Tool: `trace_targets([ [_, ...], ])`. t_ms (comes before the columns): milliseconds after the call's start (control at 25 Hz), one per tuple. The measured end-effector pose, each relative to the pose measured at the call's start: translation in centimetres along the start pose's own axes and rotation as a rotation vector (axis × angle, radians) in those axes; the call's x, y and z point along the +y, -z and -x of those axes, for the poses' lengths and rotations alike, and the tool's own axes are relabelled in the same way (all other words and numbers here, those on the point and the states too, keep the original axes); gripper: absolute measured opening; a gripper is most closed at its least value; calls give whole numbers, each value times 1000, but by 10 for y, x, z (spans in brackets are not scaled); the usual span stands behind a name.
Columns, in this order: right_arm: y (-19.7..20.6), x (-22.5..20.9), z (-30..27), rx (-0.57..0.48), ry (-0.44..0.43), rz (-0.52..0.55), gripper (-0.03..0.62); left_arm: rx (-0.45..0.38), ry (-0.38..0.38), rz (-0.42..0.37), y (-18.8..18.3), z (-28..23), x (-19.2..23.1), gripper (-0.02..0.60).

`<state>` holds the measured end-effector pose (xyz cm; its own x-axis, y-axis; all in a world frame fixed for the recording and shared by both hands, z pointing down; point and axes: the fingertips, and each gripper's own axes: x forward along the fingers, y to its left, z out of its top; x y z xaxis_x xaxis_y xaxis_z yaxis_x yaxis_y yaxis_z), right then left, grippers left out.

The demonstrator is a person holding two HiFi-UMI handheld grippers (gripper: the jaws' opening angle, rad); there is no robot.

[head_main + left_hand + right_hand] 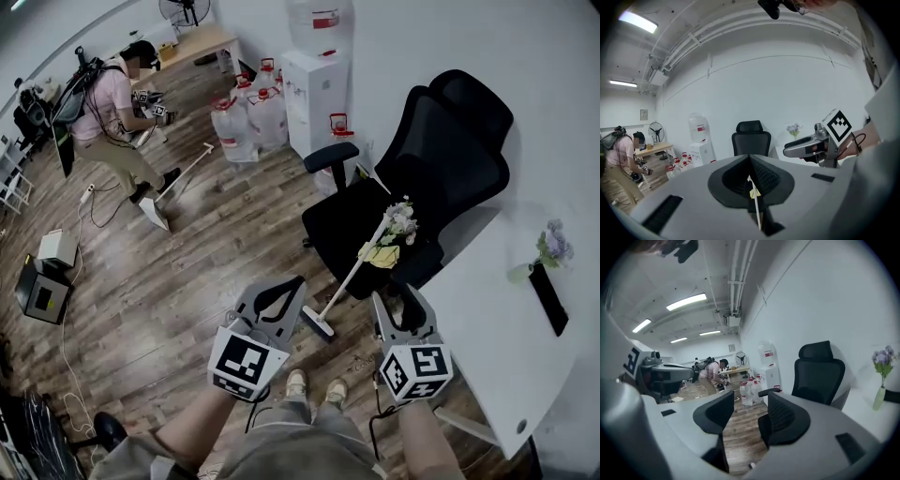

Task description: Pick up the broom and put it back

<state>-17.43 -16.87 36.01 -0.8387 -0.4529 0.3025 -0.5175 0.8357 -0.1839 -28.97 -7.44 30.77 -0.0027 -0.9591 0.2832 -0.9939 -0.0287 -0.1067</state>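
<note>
Showing the left gripper [750, 158] with its fingers [727, 180] clenched tip to tip on nothing, and the right gripper [751, 401] with its fingers [715, 414] released and spread, only the wooden floor [740, 432] visible in their gap. Ahead of both pairs of fingers the broom [352, 276] stands ungrasped. In the head view its brush head rests on the floor between the two grippers, and its white handle slants up and away from the fingers to lean on the seat of the black office chair [450, 150]. To the right of the right fingers stands the white table [487, 328], bearing a vase of purple flowers [551, 248]. Far beyond the left fingers, a person [108, 108] stands by a second broom [178, 183], near a row of water jugs [248, 117].
</note>
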Motion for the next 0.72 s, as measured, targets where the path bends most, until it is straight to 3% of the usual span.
trace_targets([
  [80, 10, -9, -21, 2, 15, 44, 230, 9, -1, 0, 8, -16, 5, 15],
  [240, 40, -34, -64, 27, 42, 34, 236, 22, -11, -2, 30, -49, 17, 15],
  [480, 97, -72, -123, 54, 96, -152, 238, 41, -23, 29, 74, -98, 37, 15],
  [720, 165, -96, -176, 112, 144, -151, 247, 87, -26, 89, 140, -139, 49, 15],
])
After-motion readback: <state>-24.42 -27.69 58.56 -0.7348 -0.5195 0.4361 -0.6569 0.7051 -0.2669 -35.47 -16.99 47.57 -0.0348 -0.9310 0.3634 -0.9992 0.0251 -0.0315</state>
